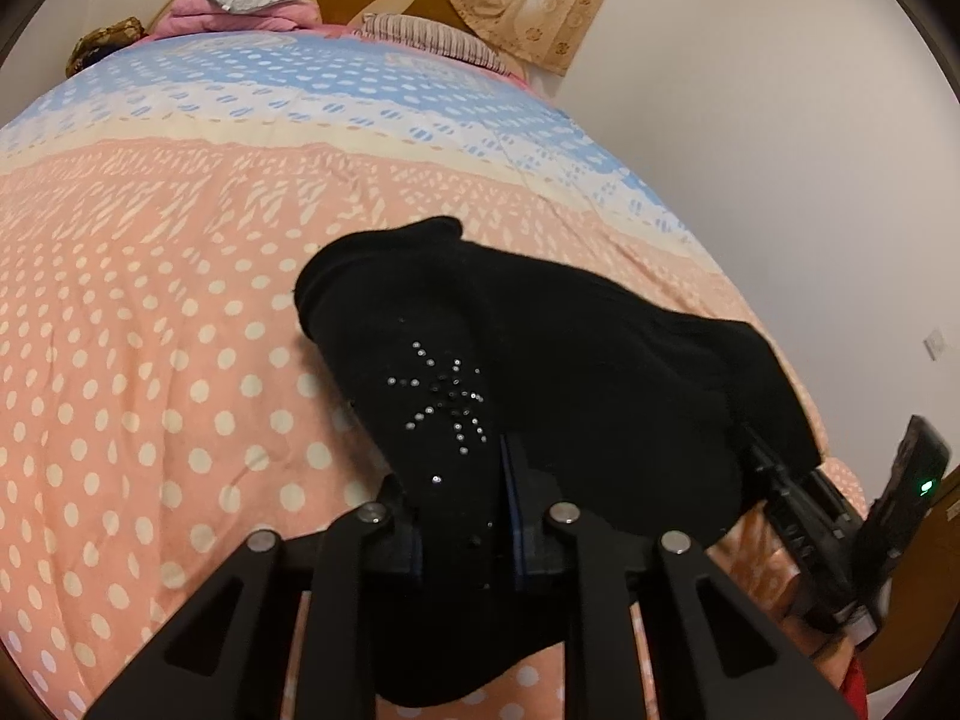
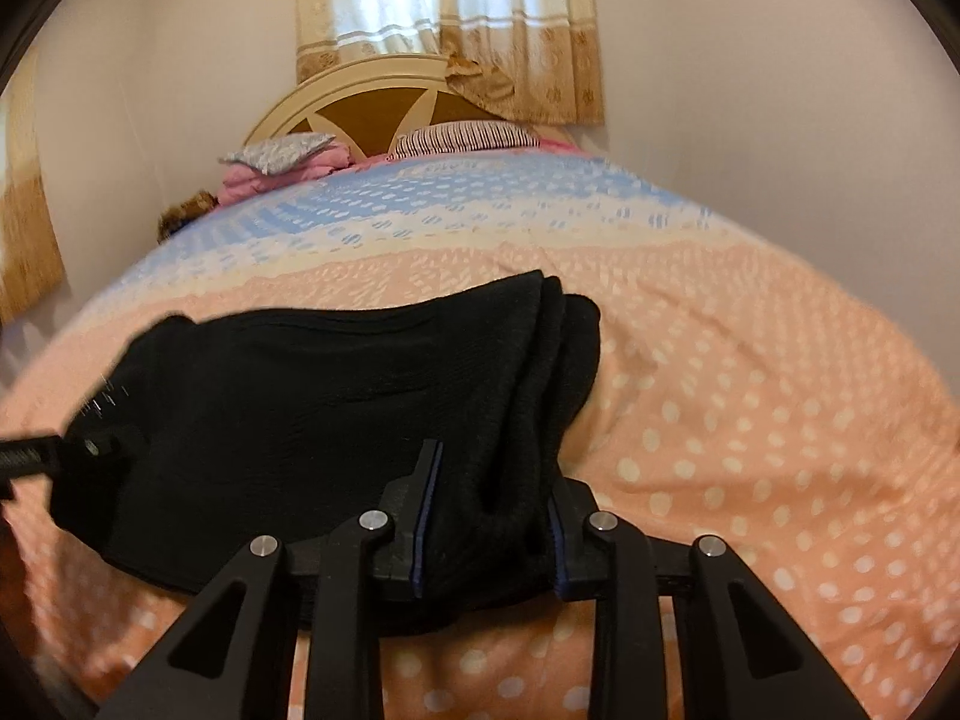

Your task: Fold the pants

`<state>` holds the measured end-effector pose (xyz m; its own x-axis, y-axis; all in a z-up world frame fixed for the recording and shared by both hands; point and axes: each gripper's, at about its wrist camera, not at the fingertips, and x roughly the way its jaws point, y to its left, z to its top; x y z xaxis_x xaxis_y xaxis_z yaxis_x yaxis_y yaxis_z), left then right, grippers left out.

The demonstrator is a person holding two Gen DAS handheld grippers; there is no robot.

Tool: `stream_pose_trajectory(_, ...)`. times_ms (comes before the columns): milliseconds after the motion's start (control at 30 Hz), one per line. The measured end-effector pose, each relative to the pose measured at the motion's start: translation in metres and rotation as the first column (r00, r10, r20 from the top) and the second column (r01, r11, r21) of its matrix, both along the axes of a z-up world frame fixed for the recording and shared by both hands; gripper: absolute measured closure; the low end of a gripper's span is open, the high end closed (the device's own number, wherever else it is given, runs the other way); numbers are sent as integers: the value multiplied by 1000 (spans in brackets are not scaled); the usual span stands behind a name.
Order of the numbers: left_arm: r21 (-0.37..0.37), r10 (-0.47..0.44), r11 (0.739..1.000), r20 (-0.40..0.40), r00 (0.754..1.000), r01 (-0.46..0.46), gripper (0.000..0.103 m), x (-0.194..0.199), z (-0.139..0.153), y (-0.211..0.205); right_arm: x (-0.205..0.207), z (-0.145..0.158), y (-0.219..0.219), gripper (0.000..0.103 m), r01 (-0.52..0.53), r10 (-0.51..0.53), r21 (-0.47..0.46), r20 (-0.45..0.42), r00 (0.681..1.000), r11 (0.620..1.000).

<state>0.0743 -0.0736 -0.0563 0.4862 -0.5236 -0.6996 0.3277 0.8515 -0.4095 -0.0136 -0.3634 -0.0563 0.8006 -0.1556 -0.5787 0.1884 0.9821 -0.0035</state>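
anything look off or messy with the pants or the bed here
Nothing looks damaged. The black pants are folded over in layers, with each end clamped in a hand-held gripper, left and right. The one untidy spot is the curtain, whose lower corner is bunched over the headboard.

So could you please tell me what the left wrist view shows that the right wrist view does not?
Only the left wrist view shows the rhinestone star clearly, the left gripper clamped on the black pants, and the right gripper's body with a green light. Only the right wrist view shows the right gripper clamped on the layered folded edge and the bright window curtain. Both show the pants, dotted bedspread, headboard and pillows.
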Motion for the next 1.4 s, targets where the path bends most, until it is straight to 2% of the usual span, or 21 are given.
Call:
stream_pose_trajectory(33,-11,-2,1000,1,1000,2,83,0,1,1,0,0,5,74,-2,2,-32,-4,1000,999)
stream_pose_trajectory(100,-30,-10,999,0,1000,10,83,0,3,5,1,0,5,74,-5,4,-33,-11,1000,999)
stream_pose_trajectory(167,-39,-19,999,-4,1000,19,83,0,3,5,1,-1,-9,74,-1,3,63,-22,1000,998)
stream_pose_trajectory(200,-46,-23,999,-7,1000,23,83,0,4,6,1,-1,-18,74,6,-2,140,-28,1000,990)
stream_pose_trajectory(333,-75,-37,997,-25,999,35,83,2,4,10,-7,4,-51,74,39,-37,439,-14,999,898)
stream_pose_trajectory(433,-105,-49,993,-36,998,45,83,2,8,16,-13,10,-59,75,23,-34,546,10,999,838)
stream_pose_trajectory(467,-116,-54,992,-42,998,49,83,1,10,18,-15,14,-59,75,18,-31,560,14,999,828)
stream_pose_trajectory(533,-130,-61,990,-37,997,56,84,1,15,23,-16,22,-54,75,7,-25,569,23,999,822)
stream_pose_trajectory(667,-107,-45,993,2,999,45,86,2,24,34,-17,42,-38,75,-30,4,551,48,999,834)
stream_pose_trajectory(767,-123,-23,992,-5,1000,22,88,8,25,47,-12,54,-17,75,-74,48,526,64,997,847)
stream_pose_trajectory(1033,-128,114,986,47,992,-108,90,24,39,106,23,71,43,75,-200,180,500,89,980,842)
stream_pose_trajectory(1267,-92,252,964,35,967,-247,90,33,37,162,64,71,102,75,-313,295,501,118,948,807)
stream_pose_trajectory(1400,-76,302,951,50,952,-298,90,36,39,185,85,70,130,75,-355,341,505,123,932,787)
